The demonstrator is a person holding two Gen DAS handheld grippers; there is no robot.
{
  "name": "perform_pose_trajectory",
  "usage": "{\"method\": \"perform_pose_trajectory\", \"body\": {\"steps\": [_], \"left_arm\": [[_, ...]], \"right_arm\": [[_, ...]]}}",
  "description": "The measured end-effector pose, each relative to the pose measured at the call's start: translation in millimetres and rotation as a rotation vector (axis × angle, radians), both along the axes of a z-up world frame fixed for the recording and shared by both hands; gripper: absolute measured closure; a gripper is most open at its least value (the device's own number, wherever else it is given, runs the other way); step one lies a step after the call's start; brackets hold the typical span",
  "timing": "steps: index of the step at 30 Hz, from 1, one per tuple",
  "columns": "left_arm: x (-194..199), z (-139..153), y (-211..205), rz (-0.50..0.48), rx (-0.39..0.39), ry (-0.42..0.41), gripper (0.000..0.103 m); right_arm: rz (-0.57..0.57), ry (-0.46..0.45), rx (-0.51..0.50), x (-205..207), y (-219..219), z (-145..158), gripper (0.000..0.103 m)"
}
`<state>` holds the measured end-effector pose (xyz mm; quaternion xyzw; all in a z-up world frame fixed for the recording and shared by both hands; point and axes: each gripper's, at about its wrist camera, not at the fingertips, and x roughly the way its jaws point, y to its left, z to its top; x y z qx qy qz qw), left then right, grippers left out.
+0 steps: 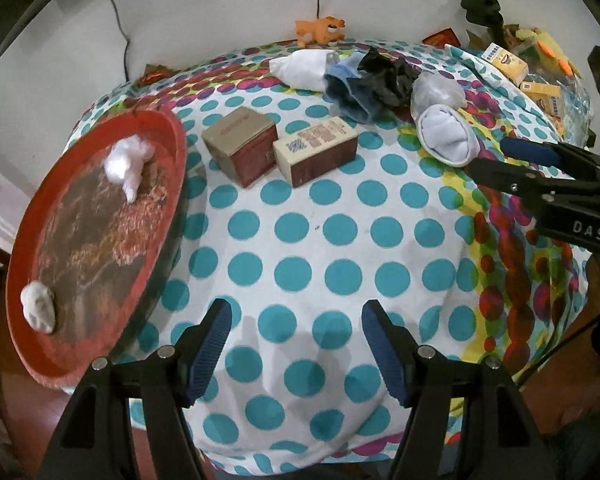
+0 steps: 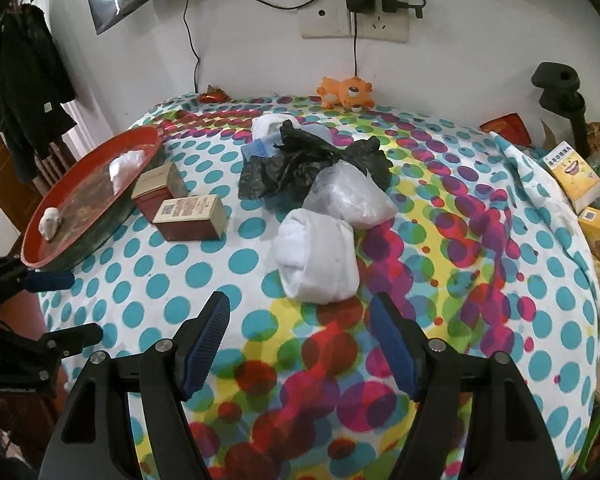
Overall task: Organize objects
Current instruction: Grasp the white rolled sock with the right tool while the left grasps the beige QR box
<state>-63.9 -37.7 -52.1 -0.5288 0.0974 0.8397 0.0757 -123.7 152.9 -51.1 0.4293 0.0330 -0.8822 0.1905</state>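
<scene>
My left gripper (image 1: 296, 312) is open and empty above the dotted tablecloth (image 1: 320, 240), right of the red tray (image 1: 172, 168). The tray holds a white tissue wad (image 1: 127, 164) and a small grey-white lump (image 1: 39, 306). Two brown boxes (image 1: 240, 144) (image 1: 316, 150) lie side by side beyond it. My right gripper (image 2: 300, 308) is open and empty, just short of a white rolled sock (image 2: 318, 256). Behind the sock lie a clear plastic bag (image 2: 348, 196), a black plastic bag (image 2: 308, 160), a blue item (image 2: 258, 148) and a white cloth (image 2: 266, 124). The right gripper also shows in the left wrist view (image 1: 496, 156).
An orange plush toy (image 2: 346, 92) lies at the table's far edge by the wall. Yellow cartons (image 2: 574, 174) and clutter fill the right side. A black clamp stand (image 2: 560, 92) rises at the right. A wall socket with cables (image 2: 356, 20) is above. The left gripper shows at the left (image 2: 66, 308).
</scene>
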Motion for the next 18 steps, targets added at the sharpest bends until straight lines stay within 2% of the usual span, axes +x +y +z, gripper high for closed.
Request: {"method": "perform_pose_trajectory", "body": {"steps": [9,16,18], "left_arm": [[-37.3,9.2,14.1,-0.109,0.040,0.017,0.034],[-65.6,13.4,31.0,-0.255,0.001,0.025,0.034],[-74.8,14.6,32.7,-0.279,0.008,0.020,0.034]], "right_arm": [[-0.028,-0.002,-0.001,-27.2,0.4,-12.0,0.032],[-0.018,-0.016,-0.019,-42.3,-4.8,-22.8,0.032],[-0.012,-0.020,-0.029,-44.0,-5.9,-25.0,0.035]]}}
